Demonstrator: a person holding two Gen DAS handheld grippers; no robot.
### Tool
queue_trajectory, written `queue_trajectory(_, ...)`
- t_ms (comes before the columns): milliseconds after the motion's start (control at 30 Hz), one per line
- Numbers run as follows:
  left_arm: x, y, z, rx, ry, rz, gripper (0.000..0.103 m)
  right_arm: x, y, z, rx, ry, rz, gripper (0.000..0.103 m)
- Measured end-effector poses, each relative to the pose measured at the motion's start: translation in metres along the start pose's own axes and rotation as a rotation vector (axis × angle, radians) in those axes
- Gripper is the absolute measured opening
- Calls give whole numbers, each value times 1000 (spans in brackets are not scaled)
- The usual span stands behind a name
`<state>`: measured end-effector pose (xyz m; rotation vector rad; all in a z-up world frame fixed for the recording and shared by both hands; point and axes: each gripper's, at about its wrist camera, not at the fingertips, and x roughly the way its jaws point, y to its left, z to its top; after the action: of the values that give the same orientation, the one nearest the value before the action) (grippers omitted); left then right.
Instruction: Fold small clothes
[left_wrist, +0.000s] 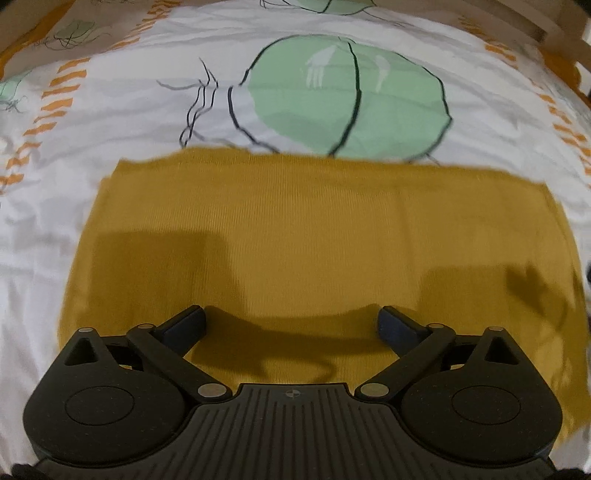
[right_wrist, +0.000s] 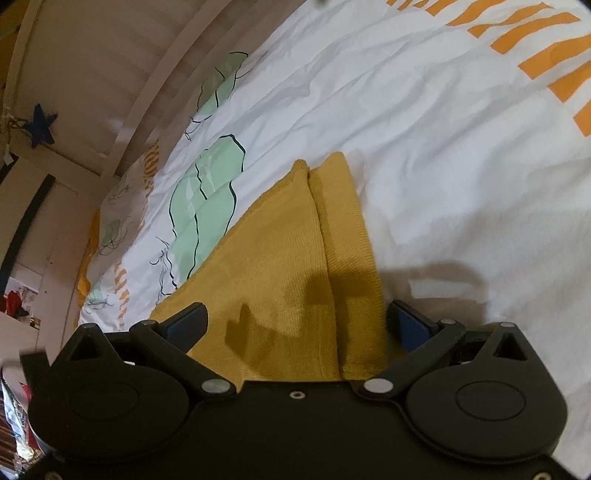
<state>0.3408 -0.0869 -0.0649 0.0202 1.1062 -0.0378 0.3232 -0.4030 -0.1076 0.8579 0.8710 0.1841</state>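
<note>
A mustard-yellow knit garment (left_wrist: 295, 236) lies flat on the bed as a wide folded rectangle. My left gripper (left_wrist: 291, 325) hovers over its near edge, jaws wide open and empty. In the right wrist view the same garment (right_wrist: 280, 266) shows two layers with a folded strip along its right side. My right gripper (right_wrist: 297, 325) is wide open over the garment's end, with the cloth between and below the fingers, not clamped.
The bed cover (left_wrist: 110, 122) is white with green shapes and orange stripes. A wooden bed frame (left_wrist: 554, 33) runs along the far right. In the right wrist view a headboard rail (right_wrist: 147, 92) and a blue star (right_wrist: 40, 125) are at left.
</note>
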Motion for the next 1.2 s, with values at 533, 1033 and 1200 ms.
queue_trajectory(533,-25,53,-6,24,-47,-34,100,6,-4,2,-58,-6,121,103)
queue_trajectory(1033,-30,141,14,-94,-67,-27,100,20,21,-13,-210,54,62,34)
queue_trajectory(1200,-37,151,26,-70,-98,-19,100,11,41,-19,-282,10,-30,30)
